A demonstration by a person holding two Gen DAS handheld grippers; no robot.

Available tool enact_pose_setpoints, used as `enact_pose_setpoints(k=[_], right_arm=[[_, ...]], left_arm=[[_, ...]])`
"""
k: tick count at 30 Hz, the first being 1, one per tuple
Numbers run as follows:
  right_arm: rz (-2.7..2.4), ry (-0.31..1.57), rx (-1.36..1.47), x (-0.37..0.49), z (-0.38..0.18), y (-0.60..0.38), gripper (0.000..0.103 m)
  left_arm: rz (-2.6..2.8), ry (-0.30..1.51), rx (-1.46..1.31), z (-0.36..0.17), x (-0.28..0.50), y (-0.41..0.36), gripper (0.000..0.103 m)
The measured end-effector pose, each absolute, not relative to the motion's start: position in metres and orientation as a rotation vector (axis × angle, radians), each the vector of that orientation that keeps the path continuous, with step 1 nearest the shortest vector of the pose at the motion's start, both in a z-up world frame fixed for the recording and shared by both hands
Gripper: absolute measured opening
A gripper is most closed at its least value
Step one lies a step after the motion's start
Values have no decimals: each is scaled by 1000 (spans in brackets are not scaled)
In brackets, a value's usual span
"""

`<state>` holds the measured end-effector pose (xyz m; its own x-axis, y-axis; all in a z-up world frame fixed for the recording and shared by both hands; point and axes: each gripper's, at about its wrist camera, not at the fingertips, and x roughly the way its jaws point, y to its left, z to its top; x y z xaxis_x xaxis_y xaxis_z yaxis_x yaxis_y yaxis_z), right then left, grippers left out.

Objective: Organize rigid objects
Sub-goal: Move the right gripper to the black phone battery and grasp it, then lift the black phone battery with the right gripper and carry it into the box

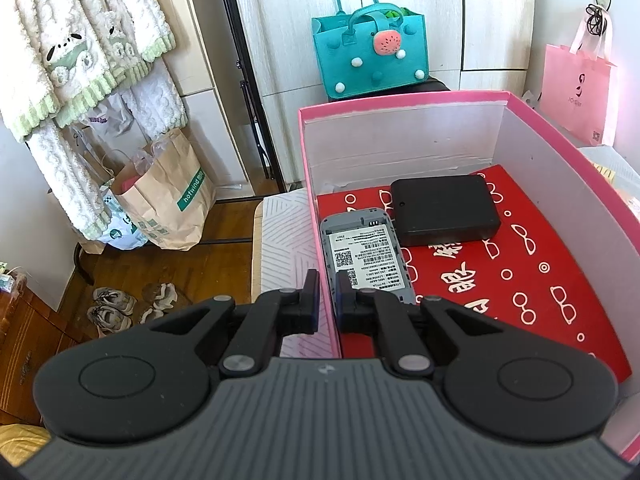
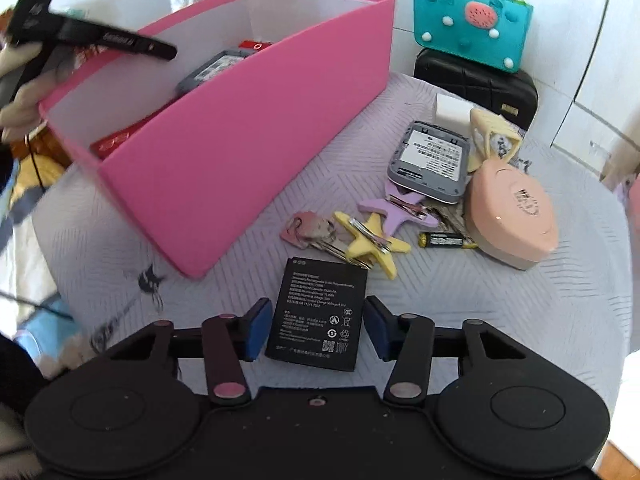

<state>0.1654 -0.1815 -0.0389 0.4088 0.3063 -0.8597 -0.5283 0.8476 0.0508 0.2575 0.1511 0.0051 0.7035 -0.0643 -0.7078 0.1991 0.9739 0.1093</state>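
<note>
Straddling the flat black battery (image 2: 318,314), the right gripper (image 2: 316,328) is spread wide, one pad either side. Long axis runs straight ahead, toward the pink box (image 2: 248,152) up-left. Over there, the left gripper (image 1: 327,300) is pinched narrow on the box wall.

Black left gripper (image 1: 327,294) and right gripper (image 2: 316,326), blue-padded jaws, silver pivot screws, ribbed grey housing

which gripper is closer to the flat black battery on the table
Right. The right gripper has its open fingers on either side of the flat black battery. The left gripper is at the pink box, gripping its wall.
</note>
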Motion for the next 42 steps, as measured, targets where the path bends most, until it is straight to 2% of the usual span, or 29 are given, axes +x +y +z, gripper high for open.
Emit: enact_pose_setpoints(k=[5,7,9,11,12,32,42], right_arm=[[529,1049,-241,162,-39,-192,57],[525,1049,-256,161,-44,-191,65],[511,1036,-241,161,-46,-192,67],[519,1014,-243,159,-47,-192,62],[532,1006,-246,158,-47,-192,55],[457,864,-296,154,9,-195,54],[560,628,-384,173,76,-164,55]], left_arm=[[-146,774,181,5,257,150,7],[-148,776,174,5,258,151,7],[-148,773,179,4,257,150,7],[-149,771,177,4,258,150,7],[-152,772,176,4,259,150,7],[-153,772,178,4,258,147,7],[-158,769,174,3,256,146,7]])
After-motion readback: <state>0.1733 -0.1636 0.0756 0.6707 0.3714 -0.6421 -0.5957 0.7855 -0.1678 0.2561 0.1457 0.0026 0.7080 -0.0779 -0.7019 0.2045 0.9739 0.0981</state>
